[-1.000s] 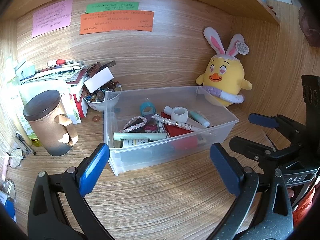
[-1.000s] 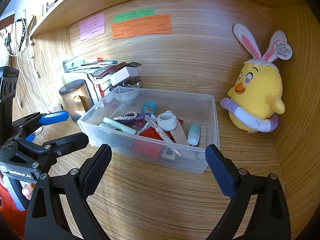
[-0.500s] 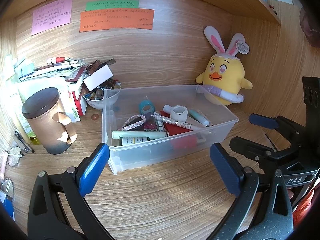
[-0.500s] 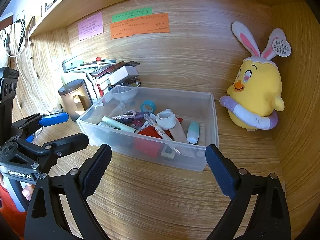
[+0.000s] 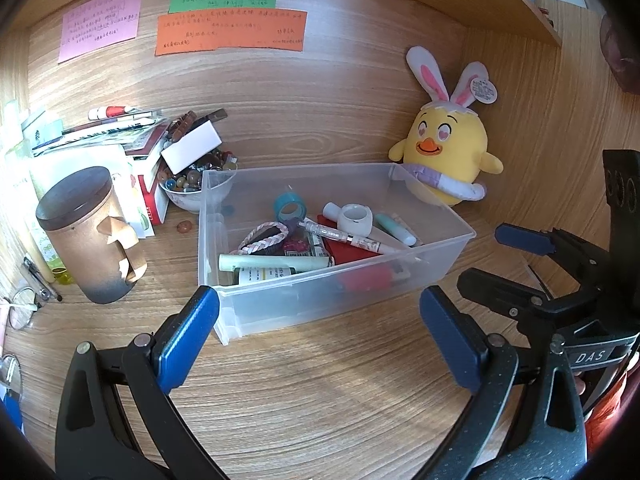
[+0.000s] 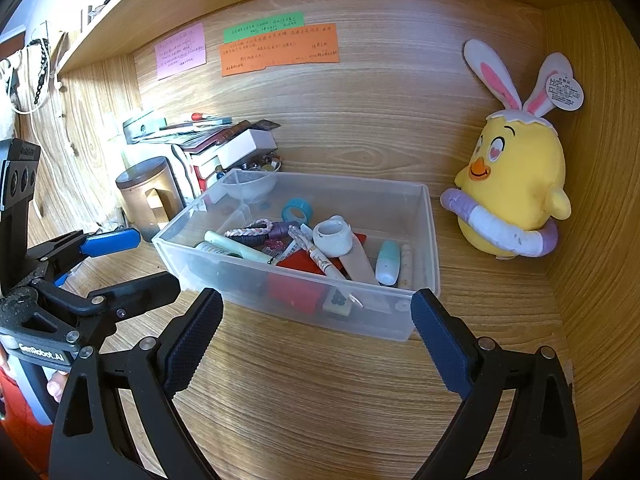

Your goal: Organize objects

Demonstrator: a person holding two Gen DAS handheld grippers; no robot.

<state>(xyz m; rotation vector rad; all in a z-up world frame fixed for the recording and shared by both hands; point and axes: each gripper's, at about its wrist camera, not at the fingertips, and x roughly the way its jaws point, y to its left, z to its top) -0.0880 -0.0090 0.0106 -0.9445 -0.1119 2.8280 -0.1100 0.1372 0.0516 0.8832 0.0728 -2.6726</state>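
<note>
A clear plastic bin (image 5: 460,245) (image 6: 424,248) stands on the wooden desk. It holds a blue tape roll (image 5: 289,205) (image 6: 296,209), a white tape roll (image 5: 355,217) (image 6: 333,236), a pen (image 5: 340,233), a green tube (image 5: 276,262), a braided band (image 5: 264,237) and a red card (image 6: 296,261). My left gripper (image 5: 320,336) is open and empty, just in front of the bin. My right gripper (image 6: 316,334) is open and empty, in front of the bin's right half. Each gripper shows in the other's view.
A yellow plush chick with bunny ears (image 5: 448,160) (image 6: 512,192) sits right of the bin. A brown lidded canister (image 5: 90,236) (image 6: 150,196), a bowl of beads (image 5: 188,188) and a stack of books and boxes (image 5: 132,144) stand at left. Sticky notes (image 5: 232,32) hang on the back wall.
Both views have shifted very slightly; the bin and its contents have not moved. Both grippers stay open and empty.
</note>
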